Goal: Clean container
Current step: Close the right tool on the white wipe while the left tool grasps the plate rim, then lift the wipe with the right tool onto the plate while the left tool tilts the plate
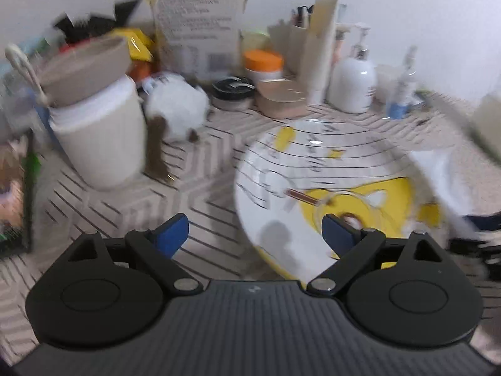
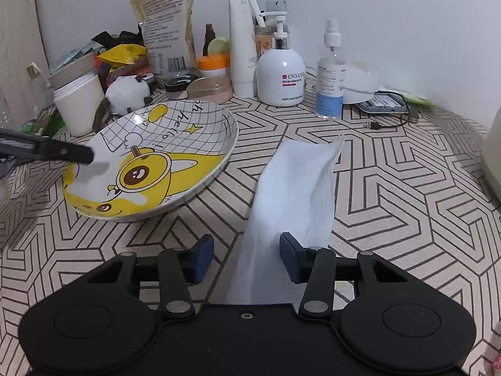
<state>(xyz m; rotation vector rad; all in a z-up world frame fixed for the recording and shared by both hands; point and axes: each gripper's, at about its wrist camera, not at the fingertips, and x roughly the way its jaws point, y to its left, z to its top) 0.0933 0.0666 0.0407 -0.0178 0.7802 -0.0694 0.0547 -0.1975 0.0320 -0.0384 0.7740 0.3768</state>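
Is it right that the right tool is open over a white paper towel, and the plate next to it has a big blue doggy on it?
Almost. The right tool is open over the white paper towel, but the doggy on the plate is yellow, not blue. The right wrist view shows it clearly.

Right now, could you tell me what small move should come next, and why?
Probably close the right gripper on the tissue: its jaws are open with the tissue lying between them, and the left gripper, also open, is at the plate rim.
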